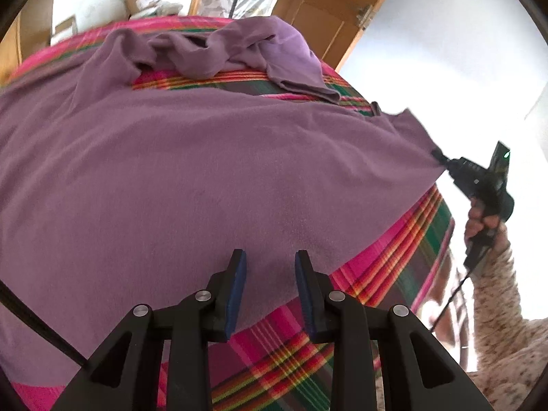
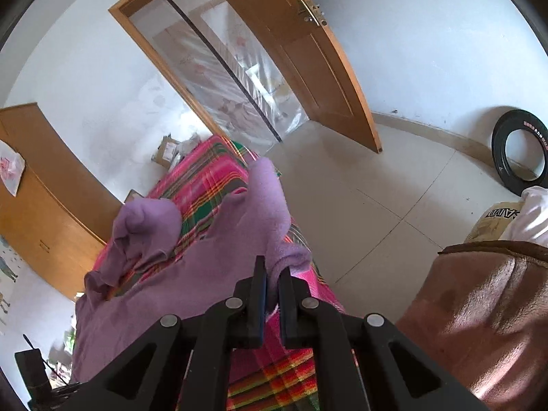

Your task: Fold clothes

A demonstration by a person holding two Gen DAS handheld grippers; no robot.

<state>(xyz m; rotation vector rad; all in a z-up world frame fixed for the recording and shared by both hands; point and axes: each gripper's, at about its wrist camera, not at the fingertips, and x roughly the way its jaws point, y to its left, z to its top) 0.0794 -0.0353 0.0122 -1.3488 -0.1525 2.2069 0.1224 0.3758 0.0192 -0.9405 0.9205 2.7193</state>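
The purple garment (image 1: 191,171) is being spread over the plaid blanket (image 1: 404,257); its corner is being pinched by the right gripper (image 2: 272,274); the left gripper (image 1: 270,260) is hovering agape, seemingly above the near hem; that hem should be gripped, tension kept even.

Probably a home bedroom: plaid bedspread (image 1: 394,250), wooden door (image 2: 318,68), wardrobe (image 2: 44,185), tiled floor (image 2: 376,185).

Each handheld tool has matte black angular arms with round silver screws and blue-faced fingers (image 1: 236,294). The left tool (image 1: 270,267) trails a black cable. The right tool (image 1: 436,154) shows a green light. The hand (image 1: 483,221) has bare skin and a speckled beige knit sleeve (image 1: 496,291).
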